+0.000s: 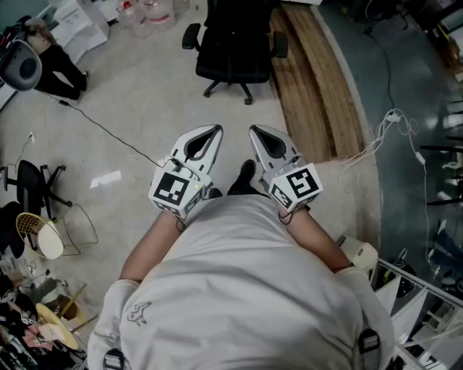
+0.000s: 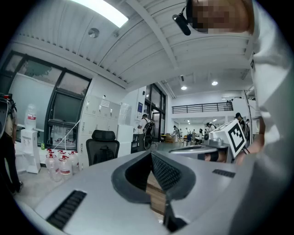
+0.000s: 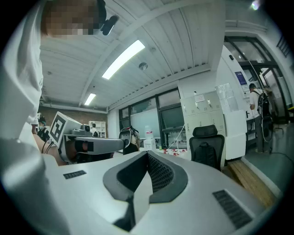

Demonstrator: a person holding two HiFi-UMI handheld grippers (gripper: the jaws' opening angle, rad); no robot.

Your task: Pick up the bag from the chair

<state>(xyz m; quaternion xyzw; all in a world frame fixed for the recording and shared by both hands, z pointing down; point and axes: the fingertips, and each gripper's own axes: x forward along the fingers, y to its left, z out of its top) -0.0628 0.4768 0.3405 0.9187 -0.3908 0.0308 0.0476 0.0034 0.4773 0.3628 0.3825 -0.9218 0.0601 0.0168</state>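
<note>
**A:** Room, quick?
**B:** Pale floor (image 1: 145, 108) all round me. Long wood platform (image 1: 318, 87) on the rt side of the head view.
**A:** Chair?
**B:** Black office chair (image 1: 235, 43) straight ahead, well apart from me. Its base is on the floor just beside the platform edge.
**A:** And the bag?
**B:** Dark bag (image 3: 205, 158) on the seat, against the backrest. That's from the right gripper view. In the head view it blends w/ the chair and I can't pick it out.
**A:** Yr claws?
**B:** My left claw (image 1: 215, 131) and right claw (image 1: 255, 131) are level, side by side, close in front of my body, both pointing twd the chair. Each is pressed together at the tips w/ nothing b/w the jaws. Neither is anywhere near the chair or bag.
**A:** Small stuff?
**B:** Cluster of water bottles (image 1: 148, 13) on the floor left of the chair, and a thin black cable (image 1: 108, 134) across the floor.
</note>
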